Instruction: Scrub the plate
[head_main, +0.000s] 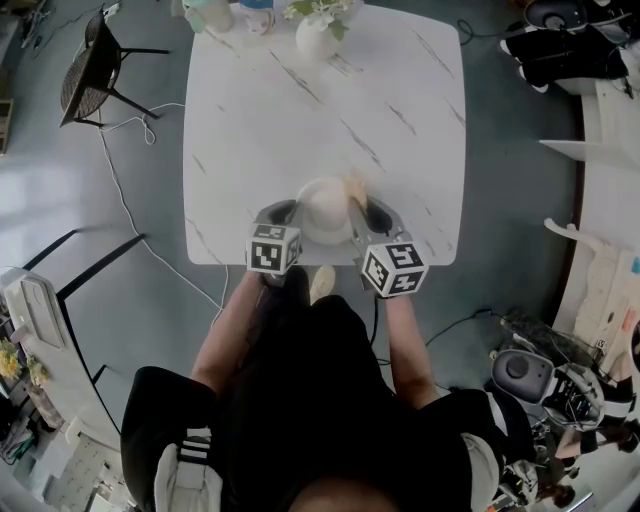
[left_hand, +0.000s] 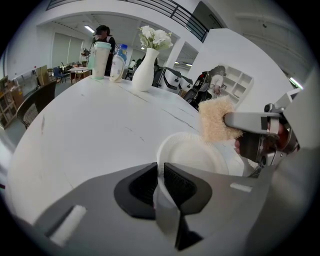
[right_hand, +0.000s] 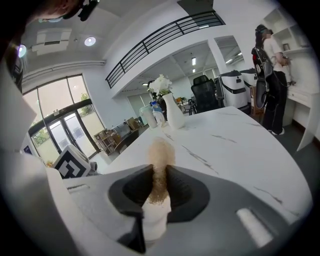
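Observation:
A white plate (head_main: 325, 208) is held near the front edge of the white marble table (head_main: 260, 120). My left gripper (head_main: 284, 213) is shut on the plate's rim (left_hand: 161, 172), and the plate's bowl (left_hand: 192, 155) shows beyond its jaws. My right gripper (head_main: 356, 205) is shut on a tan scrub sponge (right_hand: 159, 165) that pokes out from between its jaws. The sponge (left_hand: 216, 119) hangs just above the plate's far right rim in the left gripper view. In the head view the sponge (head_main: 354, 187) sits at the plate's upper right edge.
At the table's far edge stand a white vase with flowers (head_main: 318, 32), a cup (head_main: 209, 14) and a bottle (head_main: 256, 14). A black chair (head_main: 92, 68) is left of the table, cables run over the floor. A person (right_hand: 270, 65) stands at the far right.

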